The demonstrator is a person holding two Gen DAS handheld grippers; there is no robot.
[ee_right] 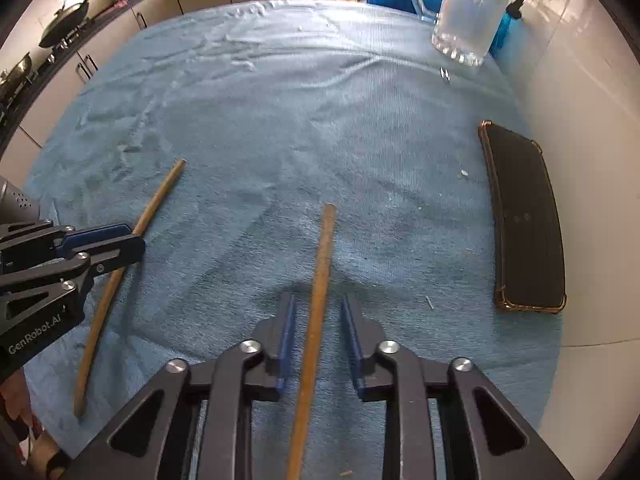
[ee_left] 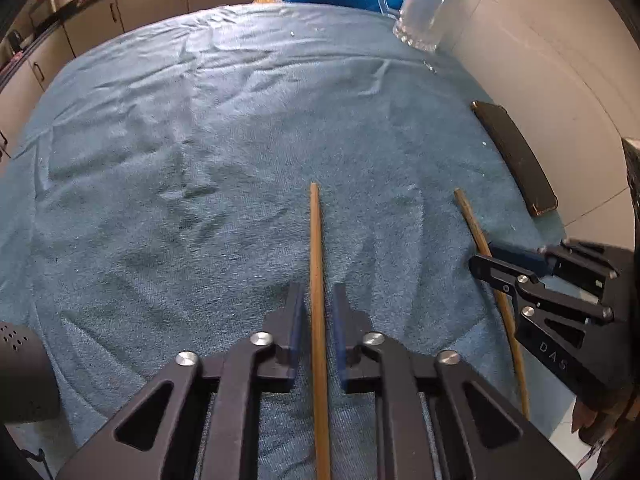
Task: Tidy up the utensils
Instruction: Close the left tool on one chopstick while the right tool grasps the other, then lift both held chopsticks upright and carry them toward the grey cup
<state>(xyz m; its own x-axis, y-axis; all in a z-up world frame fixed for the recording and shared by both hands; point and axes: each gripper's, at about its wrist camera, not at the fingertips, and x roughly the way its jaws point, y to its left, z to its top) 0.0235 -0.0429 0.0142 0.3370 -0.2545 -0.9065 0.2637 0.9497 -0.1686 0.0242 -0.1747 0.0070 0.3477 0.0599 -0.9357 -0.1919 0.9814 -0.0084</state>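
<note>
Blue towel, two thin wooden chopsticks (bare, brown), left tool and right tool released, each straddling one.

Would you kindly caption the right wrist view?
Open right gripper straddles a chopstick on blue towel, glass mug beyond.

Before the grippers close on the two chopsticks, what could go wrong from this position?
1. Each chopstick lies flat on the soft blue towel, so the closing pads may pinch cloth too.
2. The right gripper is not aligned with the right chopstick, which runs slanted through its gap and may twist.
3. The left gripper, open around the left chopstick, is close to the right one; they may collide on lifting toward the glass mug.
</note>
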